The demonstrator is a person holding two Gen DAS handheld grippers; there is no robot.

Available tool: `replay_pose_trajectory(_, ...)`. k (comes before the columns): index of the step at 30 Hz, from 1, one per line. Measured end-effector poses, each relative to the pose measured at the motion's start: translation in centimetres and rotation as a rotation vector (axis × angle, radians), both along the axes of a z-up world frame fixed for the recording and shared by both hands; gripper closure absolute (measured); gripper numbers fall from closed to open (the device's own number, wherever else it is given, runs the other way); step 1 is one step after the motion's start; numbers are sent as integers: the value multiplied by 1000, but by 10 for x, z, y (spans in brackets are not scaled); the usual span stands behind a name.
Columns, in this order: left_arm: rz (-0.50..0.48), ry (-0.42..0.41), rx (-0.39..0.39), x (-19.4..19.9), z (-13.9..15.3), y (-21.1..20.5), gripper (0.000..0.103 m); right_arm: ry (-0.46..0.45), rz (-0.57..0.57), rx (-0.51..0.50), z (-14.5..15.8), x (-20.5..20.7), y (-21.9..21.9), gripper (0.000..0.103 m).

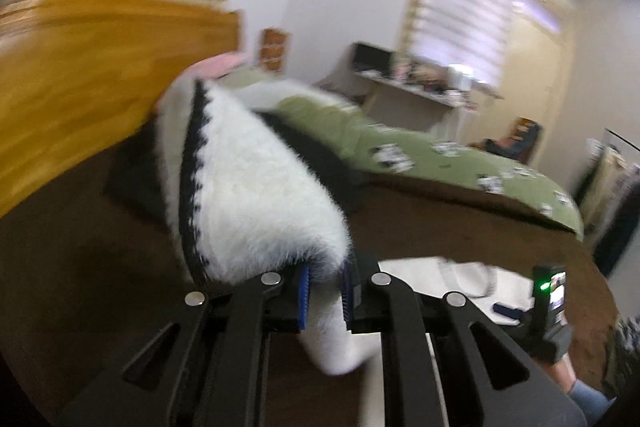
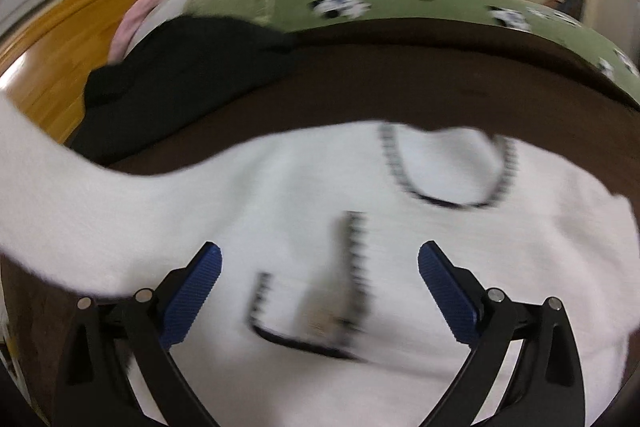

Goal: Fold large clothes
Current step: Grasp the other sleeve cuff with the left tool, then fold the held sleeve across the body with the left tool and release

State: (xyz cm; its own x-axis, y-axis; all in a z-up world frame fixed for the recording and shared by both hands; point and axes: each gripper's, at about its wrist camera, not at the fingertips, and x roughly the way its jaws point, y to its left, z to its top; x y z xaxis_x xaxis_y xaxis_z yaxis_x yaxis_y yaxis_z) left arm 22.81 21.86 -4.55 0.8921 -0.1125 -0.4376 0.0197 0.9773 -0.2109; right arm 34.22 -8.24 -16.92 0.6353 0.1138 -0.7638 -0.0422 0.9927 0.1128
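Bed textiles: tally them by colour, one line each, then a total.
White: 1, the fuzzy sweater, one end pinched in the left gripper
Black: 1, the garment
Green: 1, the patterned blanket
Brown: 1, the bedspread
Pink: 1, the cloth
Total: 5

Readable text: none in either view.
Phone screen (image 1: 557, 293): lit, but too small and blurred to read.
Green bedspread (image 2: 400, 5) print: black-and-white patches, no lettering made out.

brown bed (image 2: 360, 83) carries white sweater (image 2: 280, 195), black garment (image 2: 172, 79), green blanket (image 2: 400, 7).
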Motion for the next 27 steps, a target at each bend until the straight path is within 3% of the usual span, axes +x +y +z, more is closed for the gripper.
replay_pose_trajectory(6,-216,-56,60,18,27,-124,88,-22,-149,-4,13,-38,-96,6)
replay_pose_trajectory(12,-369,-9,103,30,0,-253,88,-6,-294,13,10,-87,-179,6)
replay_pose_trajectory(15,-397,27,101,39,-36,-307,88,8,-341,26,5,-113,-208,6)
replay_pose_trajectory(21,-424,312,149,52,-162,-384,87,46,-405,29,-7,-158,-256,6)
replay_pose_trajectory(23,-418,360,154,49,-181,-391,82,52,-411,12,-10,-166,-264,6)
replay_pose_trajectory(27,-424,350,138,40,-187,-394,64,61,-423,13,-19,-174,-277,6)
